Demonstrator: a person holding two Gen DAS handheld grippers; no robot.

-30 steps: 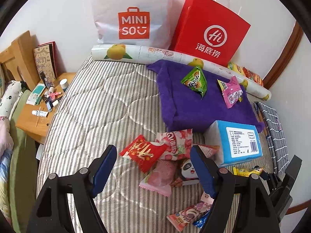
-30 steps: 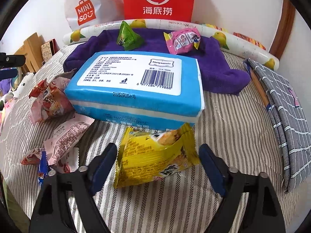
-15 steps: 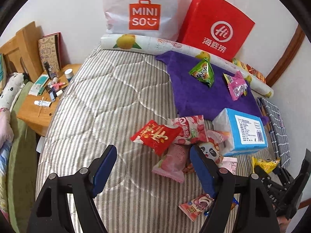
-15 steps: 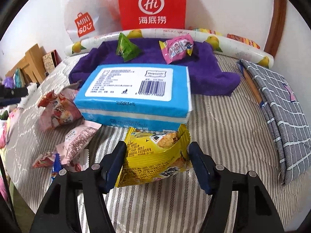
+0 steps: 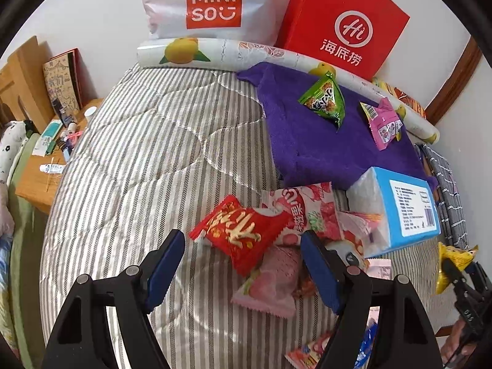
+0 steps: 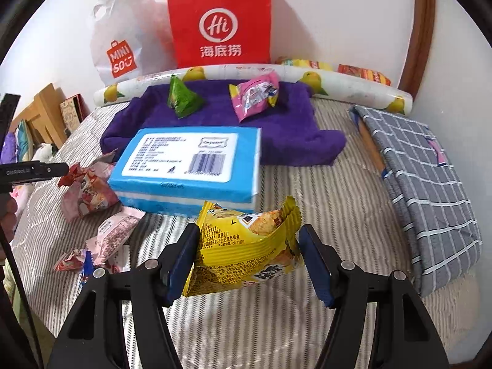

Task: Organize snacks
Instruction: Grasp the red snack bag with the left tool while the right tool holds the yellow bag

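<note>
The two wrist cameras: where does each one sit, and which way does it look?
Left wrist: sits on the left tongs, looks down at the red packet; its open fingers show.
Right wrist: sits on the right tongs, faces the red bag; fingers grip the yellow packet.
Shared: purple towel, blue tissue pack.

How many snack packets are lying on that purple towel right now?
2: a green packet toward the purple towel's left, a pink packet toward its right. None seem hidden.

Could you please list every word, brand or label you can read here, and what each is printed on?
"MINISO": white plastic bag.
"Hi" and "海底捞": red paper bag.
"GenRobot.AI": left gripper, its body.
Blue tissue pack label and barcode: too small.
Yellow snack packet: fine print blurred.
</note>
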